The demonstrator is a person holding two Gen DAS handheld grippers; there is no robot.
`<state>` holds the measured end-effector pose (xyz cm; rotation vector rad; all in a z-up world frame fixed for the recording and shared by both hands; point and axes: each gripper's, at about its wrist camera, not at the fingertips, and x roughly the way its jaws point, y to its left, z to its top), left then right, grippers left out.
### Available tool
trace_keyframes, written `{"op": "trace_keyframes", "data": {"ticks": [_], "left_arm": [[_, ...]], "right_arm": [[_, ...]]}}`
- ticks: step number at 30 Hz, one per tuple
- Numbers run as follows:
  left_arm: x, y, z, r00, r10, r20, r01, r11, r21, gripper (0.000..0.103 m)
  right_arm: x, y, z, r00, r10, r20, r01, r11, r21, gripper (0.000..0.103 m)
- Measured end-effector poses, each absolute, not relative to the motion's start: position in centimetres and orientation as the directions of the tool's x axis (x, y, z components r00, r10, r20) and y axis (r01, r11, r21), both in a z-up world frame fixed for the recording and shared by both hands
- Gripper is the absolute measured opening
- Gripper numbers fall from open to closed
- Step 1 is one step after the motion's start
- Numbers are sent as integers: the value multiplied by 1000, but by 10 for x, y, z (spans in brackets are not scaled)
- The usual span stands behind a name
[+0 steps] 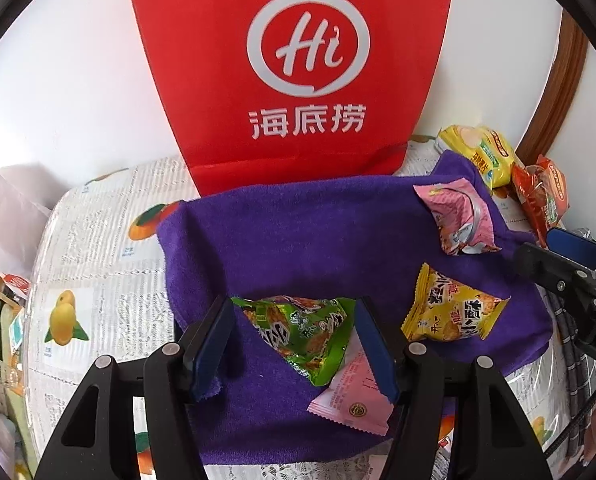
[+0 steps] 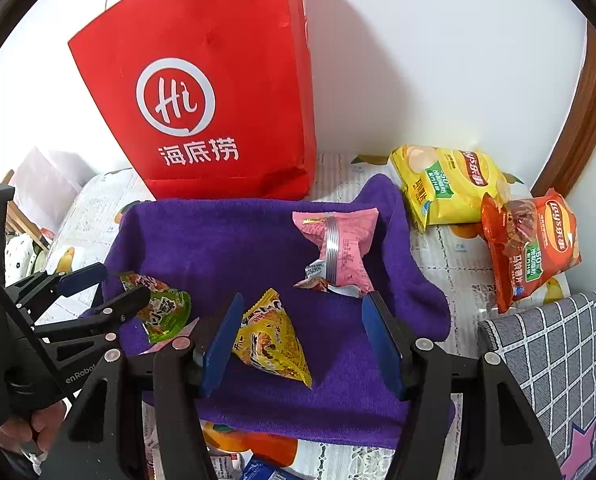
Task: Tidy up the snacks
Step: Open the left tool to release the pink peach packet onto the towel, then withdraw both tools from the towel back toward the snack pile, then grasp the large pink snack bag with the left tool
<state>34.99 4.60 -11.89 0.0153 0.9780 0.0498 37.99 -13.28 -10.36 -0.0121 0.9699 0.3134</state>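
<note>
Left gripper [image 1: 294,344] fingers apart, straddling the green snack packet [image 1: 301,332] on the purple towel [image 1: 290,232]; packet sits in the gap, its right corner at or against the right finger, clear space at the left finger, so no squeeze visible. No earlier frame, so only the stance is noted. A flat pink packet [image 1: 351,396] lies under the green one, poking out below the right finger. Right gripper [image 2: 301,344] fingers also spread; yellow triangular snack packet [image 2: 272,340] lies between them, hard up beside the left finger, wide gap to the right finger, not pinched. Crumpled pink packet with silver band [image 2: 335,252] just beyond the right finger's tip, on the towel. Red Haidilao tote bag [image 2: 202,92] stands upright well ahead of both grippers, touching the towel's far edge, against the white wall. Yellow Lay's chip bag [image 2: 445,184] and orange Lay's chip bag [image 2: 531,244] lie off the towel, far right of the right fingers, overlapping at one corner, on the fruit-print cloth covering the bench [image 2: 449,256]. Grey checked cushion [image 2: 553,352] to the right of the right gripper.
</note>
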Motion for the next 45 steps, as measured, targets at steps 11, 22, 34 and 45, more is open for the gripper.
{"op": "trace_keyframes", "data": {"ticks": [11,22,34,45], "left_arm": [[311,44,-92,605,81,-792,-67,996,51,61],[238,51,-88,597,51,-800,-64,998,16,61],[172,49,-106,574,-56,-817,-47,994,-101,61],[163,28,-131,517,-165,-840,-13,980,-201,71]], "right_arm": [[325,-159,-78,616,253,-746,-219,965,146,61],[243,-188,-102,570,277,-774,-199,960,198,61],[178,-190,-140,540,275,-796,-176,961,213,61],[153,-197,-158,520,286,-805,-169,958,232,61]]}}
